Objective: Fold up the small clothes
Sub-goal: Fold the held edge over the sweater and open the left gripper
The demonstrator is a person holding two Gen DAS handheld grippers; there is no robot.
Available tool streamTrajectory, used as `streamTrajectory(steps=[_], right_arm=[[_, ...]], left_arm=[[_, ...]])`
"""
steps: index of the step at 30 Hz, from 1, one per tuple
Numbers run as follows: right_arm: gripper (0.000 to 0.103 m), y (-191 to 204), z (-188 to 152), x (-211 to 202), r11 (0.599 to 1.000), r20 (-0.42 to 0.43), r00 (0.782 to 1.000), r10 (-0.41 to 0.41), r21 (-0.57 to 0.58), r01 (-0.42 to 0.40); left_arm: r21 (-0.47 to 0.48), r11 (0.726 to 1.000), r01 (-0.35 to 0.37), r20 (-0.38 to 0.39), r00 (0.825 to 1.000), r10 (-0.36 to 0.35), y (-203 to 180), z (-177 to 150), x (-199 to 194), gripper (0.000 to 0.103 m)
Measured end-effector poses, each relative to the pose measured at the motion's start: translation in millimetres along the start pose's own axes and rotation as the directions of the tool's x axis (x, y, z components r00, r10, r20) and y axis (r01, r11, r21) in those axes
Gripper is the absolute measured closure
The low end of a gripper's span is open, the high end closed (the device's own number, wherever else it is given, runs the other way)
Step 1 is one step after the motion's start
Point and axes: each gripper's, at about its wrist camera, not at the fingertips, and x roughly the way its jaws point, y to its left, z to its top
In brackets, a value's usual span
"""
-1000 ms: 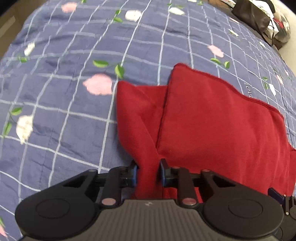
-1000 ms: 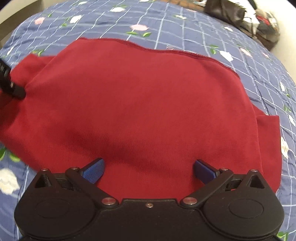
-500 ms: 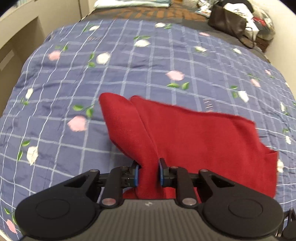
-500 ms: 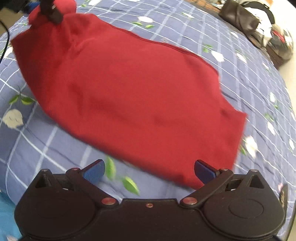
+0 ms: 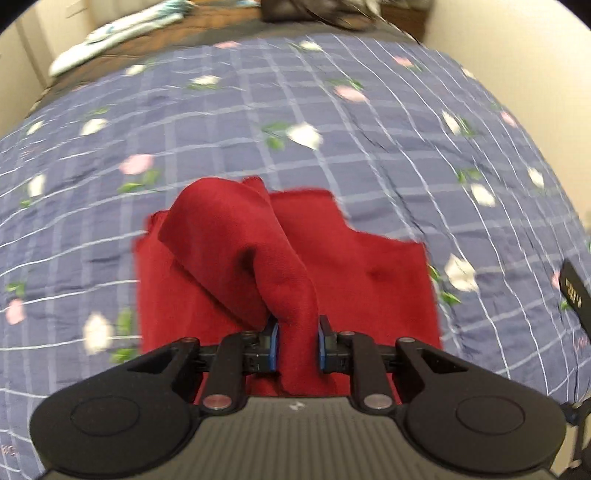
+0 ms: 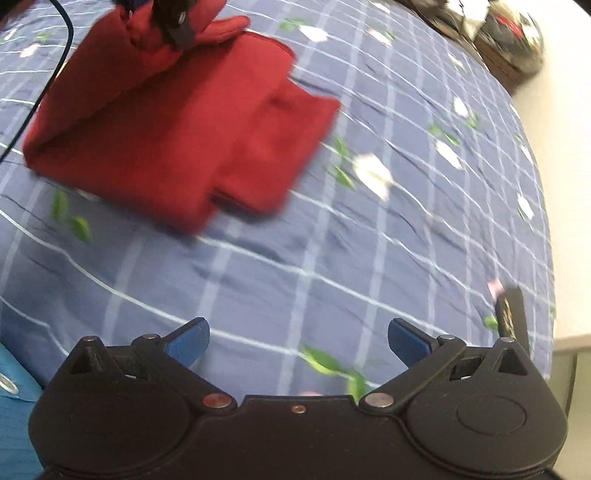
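The left tool [image 5: 298, 341] points forward and down over the bed, its two blue-padded fingers [image 5: 272, 345] clamped on a bunched strip of the red garment [image 5: 369, 280]. From the grip the cloth rises in a twisted fold and drapes away over the flat part of the garment, which lies spread on the blue checked bedspread [image 5: 258, 122] straight ahead of the tool and partly under it.

The right tool [image 6: 298, 341] is held low over bare bedspread [image 6: 369, 240], with its fingers [image 6: 188, 343] spread wide apart and nothing between them. Seen from this side, the red garment [image 6: 177, 122] lies well ahead and to the left, folded into layers with a shorter flap sticking out toward the right. Its far left corner is lifted off the bed where the left tool [image 6: 173, 22] holds it. A dark bag [image 6: 509, 40] sits at the far edge of the bed, and the view is blurred.
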Motion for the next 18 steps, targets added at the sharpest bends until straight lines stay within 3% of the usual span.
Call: streamTrajectory(steps=[5, 11, 16, 18], right_arm=[[0.001, -37, -13, 14, 0.999, -0.027, 1.000, 0.007, 0.047, -0.006], [0.001, -61, -16, 29, 0.996, -0.055, 0.998, 0.035, 0.084, -0.030], [0.001, -75, -14, 42, 0.966, -0.082, 0.985, 0.154, 0.221, -0.133], [0.001, -78, -15, 48, 0.947, -0.099, 0.976, 0.194, 0.279, -0.160]], left_arm=[[0.016, 0.999, -0.036, -0.050, 0.998, 0.036, -31, -2, 23, 0.082], [-0.023, 0.999, -0.047, -0.077, 0.996, 0.045, -28, -2, 25, 0.078], [-0.091, 0.992, 0.092, -0.064, 0.993, -0.098, -16, -6, 8, 0.067], [-0.104, 0.989, 0.109, -0.048, 0.992, -0.115, -14, -8, 1, 0.056]])
